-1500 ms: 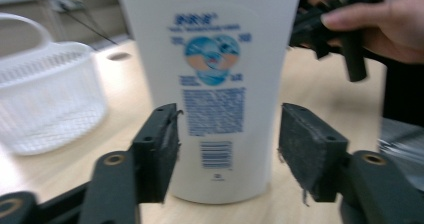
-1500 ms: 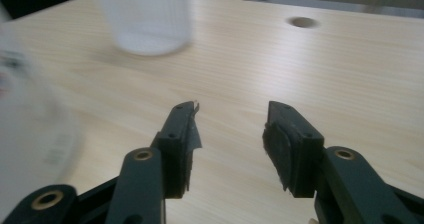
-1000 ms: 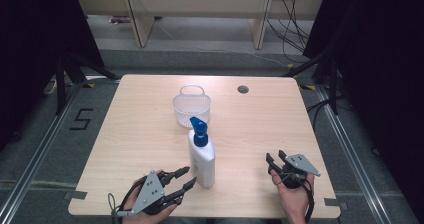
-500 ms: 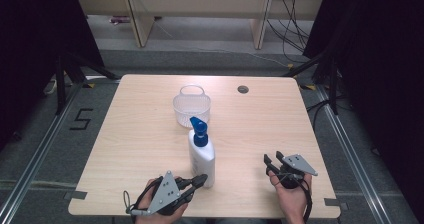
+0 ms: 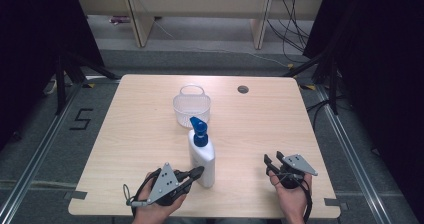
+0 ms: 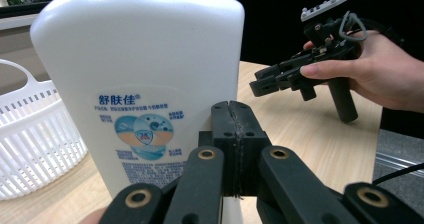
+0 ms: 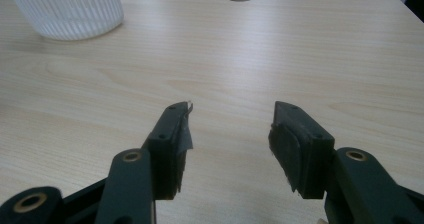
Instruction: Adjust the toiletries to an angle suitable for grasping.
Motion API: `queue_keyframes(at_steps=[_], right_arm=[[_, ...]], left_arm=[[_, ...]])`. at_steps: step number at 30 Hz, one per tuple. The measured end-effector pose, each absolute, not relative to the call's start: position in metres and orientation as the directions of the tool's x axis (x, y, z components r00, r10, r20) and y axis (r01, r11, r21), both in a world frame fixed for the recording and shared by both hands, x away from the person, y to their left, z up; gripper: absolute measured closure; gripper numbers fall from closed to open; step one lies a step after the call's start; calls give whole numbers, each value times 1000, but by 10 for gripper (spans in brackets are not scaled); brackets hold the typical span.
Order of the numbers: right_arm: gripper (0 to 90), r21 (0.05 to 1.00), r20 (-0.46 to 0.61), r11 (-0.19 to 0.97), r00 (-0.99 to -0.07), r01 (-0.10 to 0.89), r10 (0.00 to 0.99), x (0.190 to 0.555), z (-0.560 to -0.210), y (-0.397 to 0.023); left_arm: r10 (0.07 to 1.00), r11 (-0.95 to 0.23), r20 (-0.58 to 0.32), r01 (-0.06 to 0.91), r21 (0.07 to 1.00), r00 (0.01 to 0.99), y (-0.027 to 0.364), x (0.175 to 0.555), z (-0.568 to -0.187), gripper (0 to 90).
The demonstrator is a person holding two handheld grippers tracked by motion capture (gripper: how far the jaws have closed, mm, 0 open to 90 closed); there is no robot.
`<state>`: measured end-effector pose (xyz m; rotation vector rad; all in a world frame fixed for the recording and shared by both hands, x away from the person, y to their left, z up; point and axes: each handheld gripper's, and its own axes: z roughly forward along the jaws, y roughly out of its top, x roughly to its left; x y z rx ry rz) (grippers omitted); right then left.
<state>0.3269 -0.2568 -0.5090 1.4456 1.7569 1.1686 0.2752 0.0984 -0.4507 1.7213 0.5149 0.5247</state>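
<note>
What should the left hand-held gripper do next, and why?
Probably open the left hand-held gripper and slide its jaws around the white plastic pump bottle with the blue top. They are shut on each other beside it, gripping nothing, so the bottle cannot be lifted yet.

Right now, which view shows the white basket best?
The high view: the whole white basket with its handle stands behind the pump bottle. The left gripper view catches part of its wall and handle; the right gripper view only its lower wall.
</note>
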Motion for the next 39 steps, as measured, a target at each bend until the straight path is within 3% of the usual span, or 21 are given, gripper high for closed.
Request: queue_keyframes(at_steps=[1,31,39], right_arm=[[497,899,41,78,-260,431,965,330,-510,-260],[487,888,76,48,-251,457,965,327,-509,-262],[458,904,58,50,-238,426,970,331,-511,-263]], left_arm=[[593,-202,73,61,977,802,98,276,-451,896],[543,-221,86,43,974,835,51,297,-445,872],[674,-66,36,12,998,737,84,275,-409,584]])
